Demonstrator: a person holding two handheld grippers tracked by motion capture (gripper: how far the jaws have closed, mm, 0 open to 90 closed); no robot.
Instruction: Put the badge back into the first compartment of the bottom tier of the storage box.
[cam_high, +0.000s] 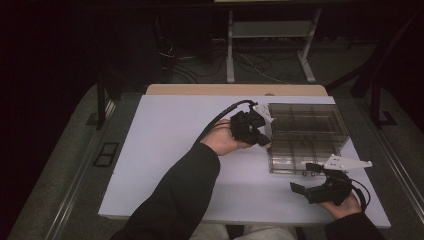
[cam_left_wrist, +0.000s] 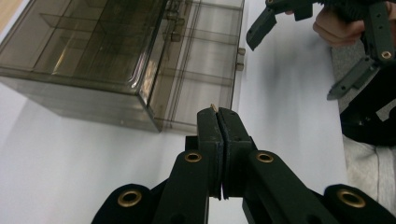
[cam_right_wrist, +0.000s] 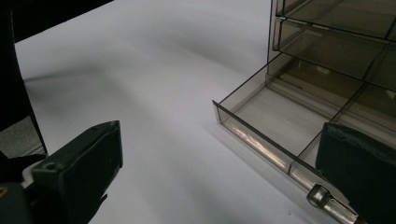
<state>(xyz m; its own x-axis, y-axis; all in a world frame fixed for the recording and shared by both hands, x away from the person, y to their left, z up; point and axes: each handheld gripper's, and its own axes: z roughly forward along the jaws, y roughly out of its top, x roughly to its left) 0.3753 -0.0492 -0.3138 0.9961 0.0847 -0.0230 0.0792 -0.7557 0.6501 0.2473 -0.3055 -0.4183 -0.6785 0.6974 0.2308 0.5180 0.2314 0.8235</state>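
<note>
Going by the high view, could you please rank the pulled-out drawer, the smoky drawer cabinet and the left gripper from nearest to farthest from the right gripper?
1. Pulled-out drawer: just ahead of the right gripper, at the cabinet's base.
2. Drawer cabinet: behind the drawer, on the table's right.
3. Left gripper: farther left, at the cabinet's left side.

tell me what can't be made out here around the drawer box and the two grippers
- Tan speck at the tips of the shut left gripper, left gripper view: too small to identify.
- Drawer box contents, high view: smoked walls and dim light obscure them.
- Open bottom drawer, right gripper view: cut off by the frame edge and the open right gripper.
</note>
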